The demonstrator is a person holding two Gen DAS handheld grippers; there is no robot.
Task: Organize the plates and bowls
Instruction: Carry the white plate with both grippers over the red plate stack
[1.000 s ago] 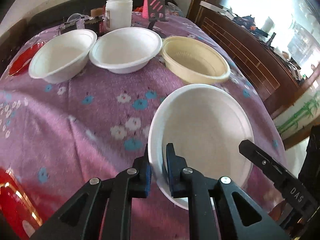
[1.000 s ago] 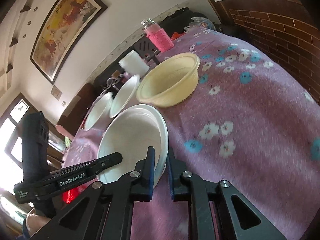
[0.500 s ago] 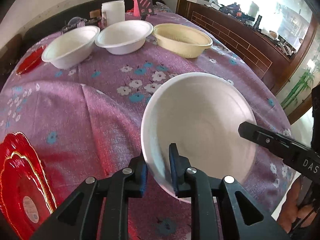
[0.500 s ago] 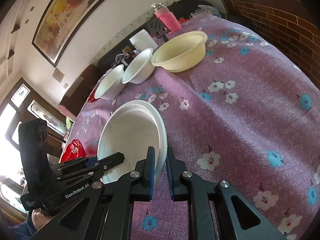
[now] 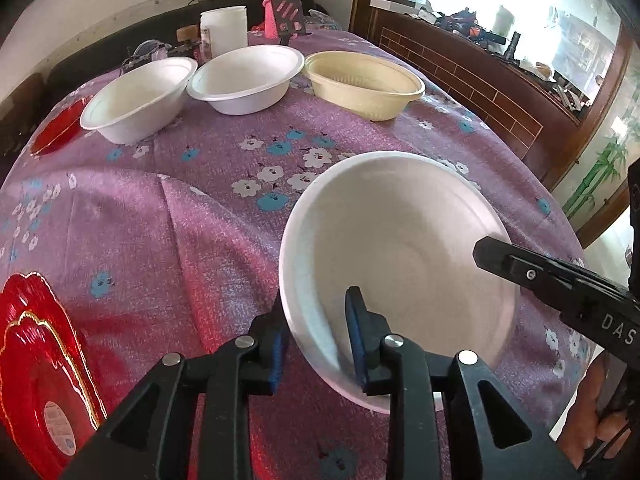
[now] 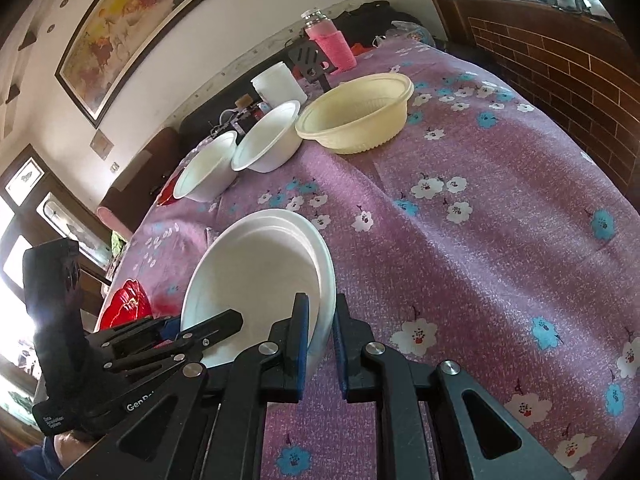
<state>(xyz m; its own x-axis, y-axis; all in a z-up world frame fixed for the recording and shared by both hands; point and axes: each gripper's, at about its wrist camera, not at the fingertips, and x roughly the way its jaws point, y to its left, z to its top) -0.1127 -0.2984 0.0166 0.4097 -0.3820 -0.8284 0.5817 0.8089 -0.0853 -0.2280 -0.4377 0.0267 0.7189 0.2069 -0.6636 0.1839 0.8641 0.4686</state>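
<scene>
White foam plate (image 5: 400, 248), near cream bowl (image 5: 364, 82): pinched by right gripper (image 6: 320, 344); left gripper (image 5: 316, 340) just loosening astride rim; release fully, lower flat.

We are looking along the right gripper (image 6: 320, 344), whose blue-padded fingers (image 6: 298, 336) are clamping the near rim of a white foam plate (image 6: 256, 276). The plate is sitting tilted over the purple floral tablecloth (image 6: 480, 216). At the lower left, the left gripper (image 6: 176, 340) is reaching in at the plate's opposite edge, its jaws having just been opening; we cannot tell whether its pads are pressing on the rim. Farther back, two white bowls (image 6: 240, 152) are standing side by side next to a cream bowl (image 6: 356, 116). Behind them are standing a white jar (image 6: 278, 86) and a pink bottle (image 6: 330, 44). A red plate (image 6: 126, 304) is lying at the left edge.
</scene>
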